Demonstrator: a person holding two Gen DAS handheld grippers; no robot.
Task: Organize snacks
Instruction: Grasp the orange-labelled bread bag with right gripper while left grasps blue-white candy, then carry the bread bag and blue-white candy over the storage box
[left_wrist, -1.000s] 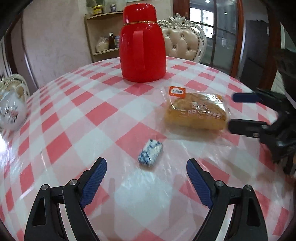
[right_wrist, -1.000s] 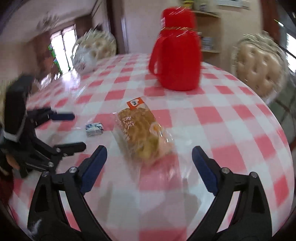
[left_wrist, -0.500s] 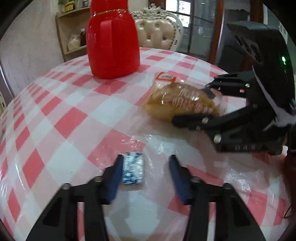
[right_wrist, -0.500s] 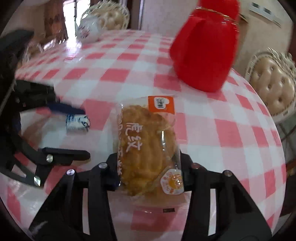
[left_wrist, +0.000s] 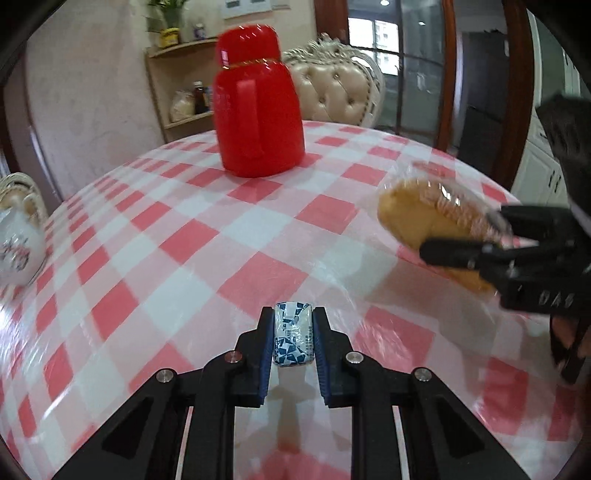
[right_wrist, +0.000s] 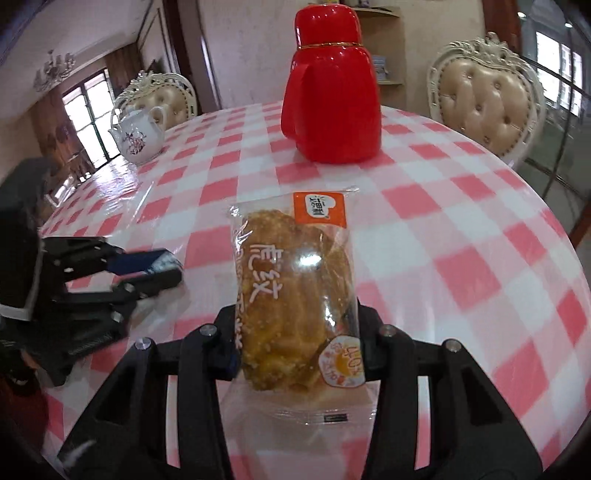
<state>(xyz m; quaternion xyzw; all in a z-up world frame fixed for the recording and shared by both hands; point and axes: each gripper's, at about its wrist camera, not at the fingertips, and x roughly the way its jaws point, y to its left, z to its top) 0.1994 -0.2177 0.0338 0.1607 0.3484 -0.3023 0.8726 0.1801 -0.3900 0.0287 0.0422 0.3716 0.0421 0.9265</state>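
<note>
Snacks both gripped: wrapped candy clamped endwise in left gripper; bread packet, long axis pointing away, pinched in right gripper, to the right.

The left black two-finger claw is angled downward, its blue-padded fingers clamped on a small blue-and-white wrapped candy. The right black claw, likewise tilted down, grips a clear-wrapped golden pastry between its fingers.
</note>
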